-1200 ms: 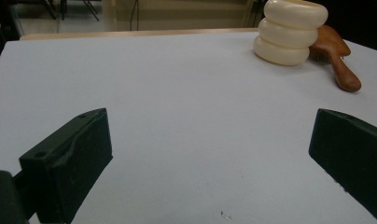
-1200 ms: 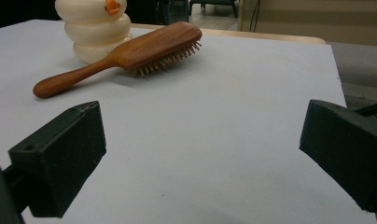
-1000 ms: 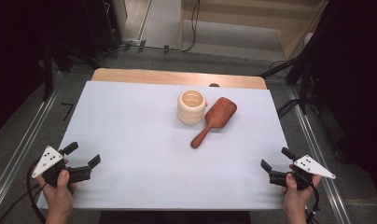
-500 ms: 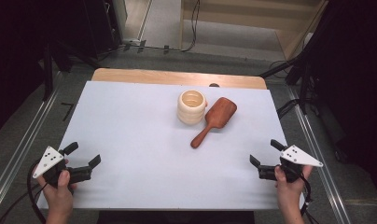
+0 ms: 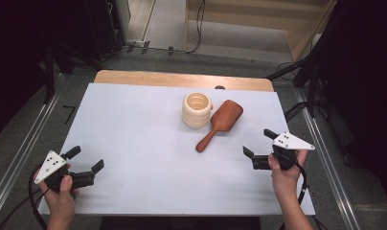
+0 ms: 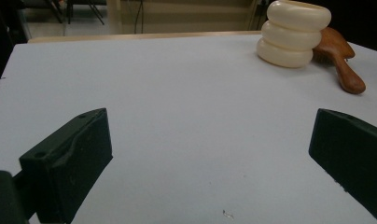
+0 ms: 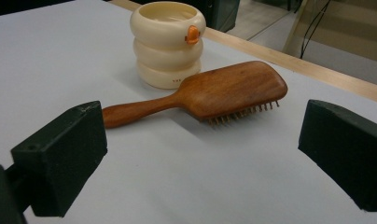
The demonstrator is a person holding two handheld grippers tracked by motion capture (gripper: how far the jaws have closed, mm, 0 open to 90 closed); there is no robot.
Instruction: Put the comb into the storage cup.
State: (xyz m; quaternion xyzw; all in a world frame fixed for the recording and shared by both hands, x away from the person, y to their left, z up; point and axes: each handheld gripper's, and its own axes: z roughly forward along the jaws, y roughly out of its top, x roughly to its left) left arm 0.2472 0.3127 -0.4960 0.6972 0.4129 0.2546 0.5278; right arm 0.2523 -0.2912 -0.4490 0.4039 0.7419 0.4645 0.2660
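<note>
A cream ribbed cup (image 5: 197, 109) (image 6: 293, 33) (image 7: 168, 43) with a small orange knob stands near the far middle of the white table top (image 5: 134, 139). A brown wooden hairbrush (image 5: 219, 124) (image 7: 210, 94) (image 6: 340, 58) lies bristles down just right of it, handle toward the near side. My right gripper (image 5: 259, 143) (image 7: 200, 168) is open, low over the table a short way right of the brush handle, facing it. At the near left corner, far from both objects, my left gripper (image 5: 84, 159) (image 6: 210, 154) is held open with nothing between its jaws.
A wooden board edge (image 5: 182, 79) runs along the table's far side. Metal rails (image 5: 325, 158) flank the table left and right. Cables (image 5: 201, 28) lie on the floor beyond. Dark stands rise at the back corners.
My right gripper has moved left and forward from the near right corner toward the hairbrush handle. The left gripper, cup and brush have stayed put.
</note>
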